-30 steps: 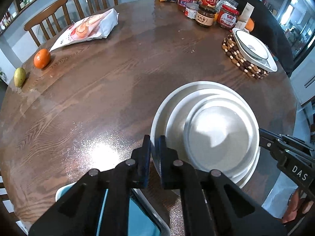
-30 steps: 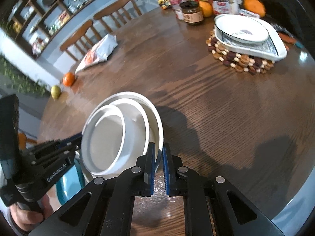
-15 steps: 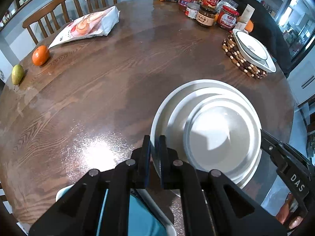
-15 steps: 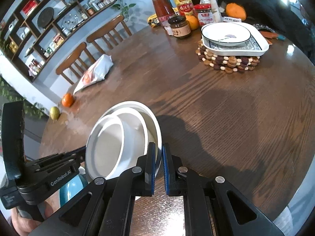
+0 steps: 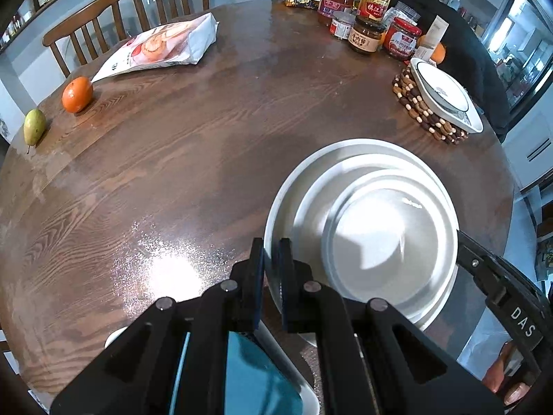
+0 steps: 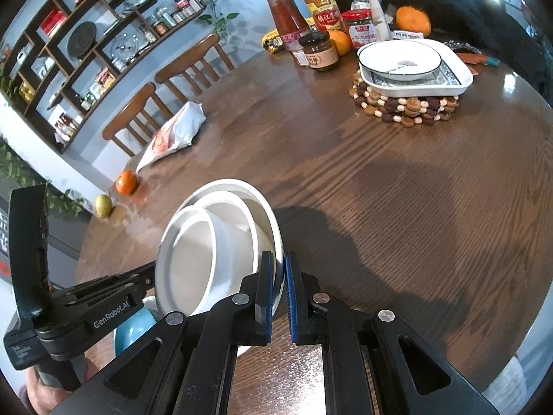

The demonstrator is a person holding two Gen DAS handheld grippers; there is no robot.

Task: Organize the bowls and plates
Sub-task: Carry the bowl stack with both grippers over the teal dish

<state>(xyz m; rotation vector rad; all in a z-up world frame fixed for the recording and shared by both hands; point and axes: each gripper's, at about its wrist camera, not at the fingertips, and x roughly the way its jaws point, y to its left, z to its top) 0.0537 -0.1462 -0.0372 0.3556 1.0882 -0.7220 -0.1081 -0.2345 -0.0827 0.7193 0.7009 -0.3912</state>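
A stack of white dishes (image 5: 380, 235), a large plate holding a smaller plate and a bowl, hangs between both grippers over the near part of the round wooden table (image 5: 193, 159). My left gripper (image 5: 271, 256) is shut on the large plate's left rim. My right gripper (image 6: 280, 266) is shut on the opposite rim of the stack (image 6: 207, 252), which looks tilted in the right wrist view. Each gripper shows in the other's view: the right gripper (image 5: 465, 242) and the left gripper (image 6: 150, 273).
A teal bowl (image 5: 262, 373) sits under my left gripper at the table's near edge. A black-rimmed plate (image 6: 401, 58) lies in a rectangular dish on a beaded trivet (image 6: 404, 107). Jars and bottles (image 5: 366, 34), a snack bag (image 5: 162, 48), an orange (image 5: 77, 93) and a pear (image 5: 34, 126) line the far side.
The right wrist view has tipped up and rolled, showing more of the shelves and chairs. The stack stays gripped on both rims and looks more tilted in that view.
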